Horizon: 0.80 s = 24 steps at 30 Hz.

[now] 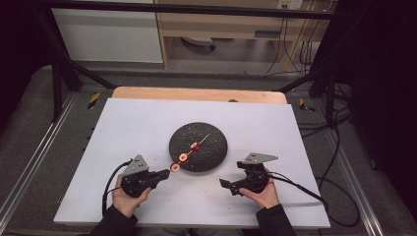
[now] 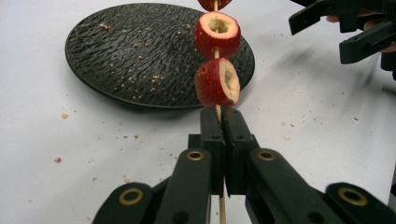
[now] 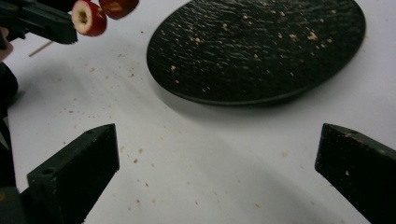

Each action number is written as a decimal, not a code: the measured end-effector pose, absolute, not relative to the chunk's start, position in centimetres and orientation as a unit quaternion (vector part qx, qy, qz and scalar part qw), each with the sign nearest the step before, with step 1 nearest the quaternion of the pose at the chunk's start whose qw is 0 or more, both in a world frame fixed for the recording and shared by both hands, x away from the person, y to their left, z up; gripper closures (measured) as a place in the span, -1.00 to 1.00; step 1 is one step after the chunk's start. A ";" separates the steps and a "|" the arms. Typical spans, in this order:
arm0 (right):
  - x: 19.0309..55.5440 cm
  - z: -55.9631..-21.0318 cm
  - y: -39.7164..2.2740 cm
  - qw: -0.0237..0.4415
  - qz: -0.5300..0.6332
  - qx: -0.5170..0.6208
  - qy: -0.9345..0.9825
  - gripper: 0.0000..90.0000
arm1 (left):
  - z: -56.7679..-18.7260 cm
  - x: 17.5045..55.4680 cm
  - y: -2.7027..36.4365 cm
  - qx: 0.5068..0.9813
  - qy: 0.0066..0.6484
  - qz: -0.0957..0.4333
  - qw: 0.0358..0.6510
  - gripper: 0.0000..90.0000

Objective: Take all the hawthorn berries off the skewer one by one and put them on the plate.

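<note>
My left gripper [image 1: 166, 173] [image 2: 219, 114] is shut on a thin wooden skewer [image 2: 216, 53] that carries three red cored fruit pieces [image 2: 217, 83]. The skewer [image 1: 201, 141] slants up and away over a round black textured plate [image 1: 209, 155] in the middle of the white table. My right gripper [image 1: 224, 184] stands open at the plate's near right, jaws wide apart with nothing between them, pointing left. In the right gripper view the plate [image 3: 261, 51] lies ahead and the skewered fruit [image 3: 88, 17] hangs at the upper left in the other gripper.
Crumbs are scattered on the white tabletop [image 1: 147, 123] and on the plate. Black cables [image 1: 314, 194] trail from both grippers toward the table's near edge. A wooden strip [image 1: 196, 93] runs along the far edge, with shelving and metal frame legs beyond.
</note>
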State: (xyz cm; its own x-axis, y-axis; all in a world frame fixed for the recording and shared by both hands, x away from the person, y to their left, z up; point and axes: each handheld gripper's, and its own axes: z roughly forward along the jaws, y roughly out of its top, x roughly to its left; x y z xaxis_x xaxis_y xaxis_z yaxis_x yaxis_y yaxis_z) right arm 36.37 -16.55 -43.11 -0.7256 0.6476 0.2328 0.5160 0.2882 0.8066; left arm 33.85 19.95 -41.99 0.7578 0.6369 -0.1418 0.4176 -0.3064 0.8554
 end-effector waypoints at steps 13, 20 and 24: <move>37.6 -40.8 -13.3 0.064 0.508 0.338 0.790 -0.85 | -42.2 32.9 18.3 0.811 0.301 0.108 0.490 0.96; 38.5 -41.0 -13.0 0.054 0.515 0.338 0.786 -0.64 | -42.3 32.4 17.5 0.817 0.283 0.105 0.491 0.96; 38.7 -40.9 -13.1 0.044 0.528 0.327 0.783 -0.50 | -42.3 32.1 17.1 0.818 0.274 0.102 0.495 0.96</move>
State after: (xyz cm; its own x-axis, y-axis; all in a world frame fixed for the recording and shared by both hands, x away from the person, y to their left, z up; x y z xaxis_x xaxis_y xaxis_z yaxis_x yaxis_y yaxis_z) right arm 38.67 -13.08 -40.89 -0.7820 0.5588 0.2760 0.4652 0.2286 0.8552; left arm 32.12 17.14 -42.28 0.8289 0.5496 -0.1044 0.3478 -0.3602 0.8656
